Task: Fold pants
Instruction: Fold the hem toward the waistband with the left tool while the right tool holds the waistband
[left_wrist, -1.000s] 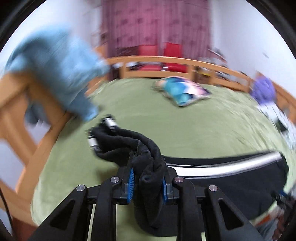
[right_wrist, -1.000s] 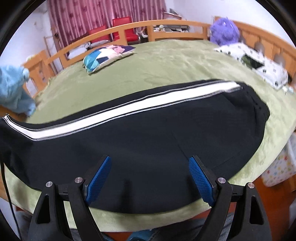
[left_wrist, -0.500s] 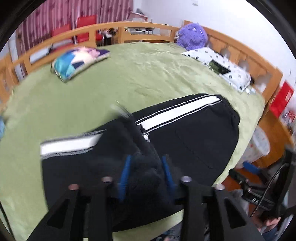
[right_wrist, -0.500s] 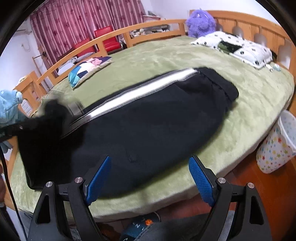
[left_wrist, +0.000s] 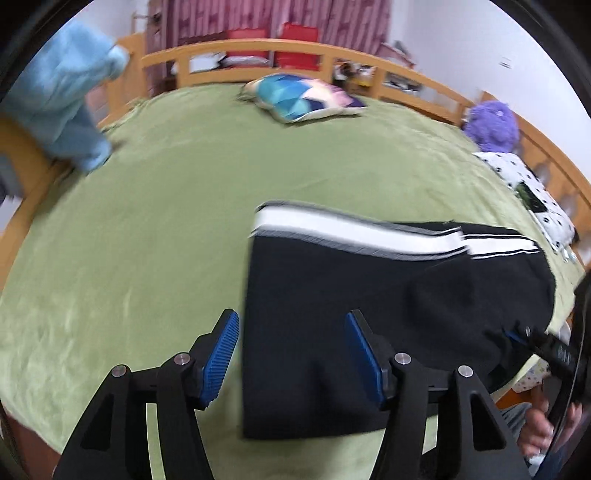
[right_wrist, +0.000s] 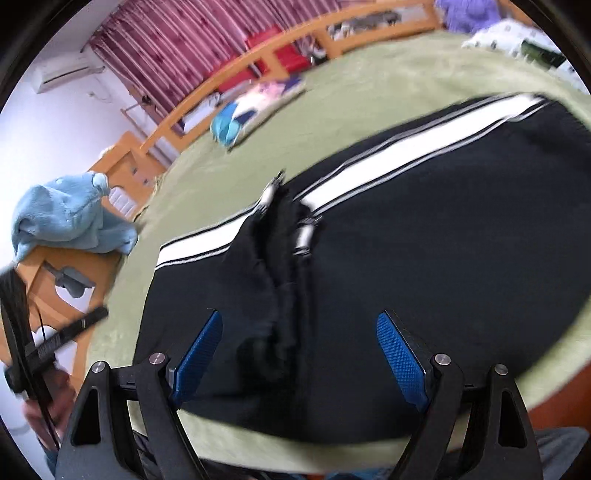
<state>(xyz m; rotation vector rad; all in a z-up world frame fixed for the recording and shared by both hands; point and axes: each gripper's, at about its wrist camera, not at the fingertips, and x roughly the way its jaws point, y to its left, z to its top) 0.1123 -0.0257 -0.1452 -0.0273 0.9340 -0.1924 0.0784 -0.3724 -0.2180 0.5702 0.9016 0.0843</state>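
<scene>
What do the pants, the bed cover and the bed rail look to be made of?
Pants: soft black knit, probably fleece, matte; the bunched hem looks fuzzy, and the side stripe is white. Bed cover: plush green fabric with a faint sheen and shallow creases. Bed rail: light wood with a smooth, likely varnished finish.

Green bedspread (left_wrist: 155, 229), colourful pillow (left_wrist: 303, 96), blue garment (left_wrist: 62, 96) on wooden rail, purple plush toy (left_wrist: 491, 125), red chairs (left_wrist: 273, 44)
</scene>
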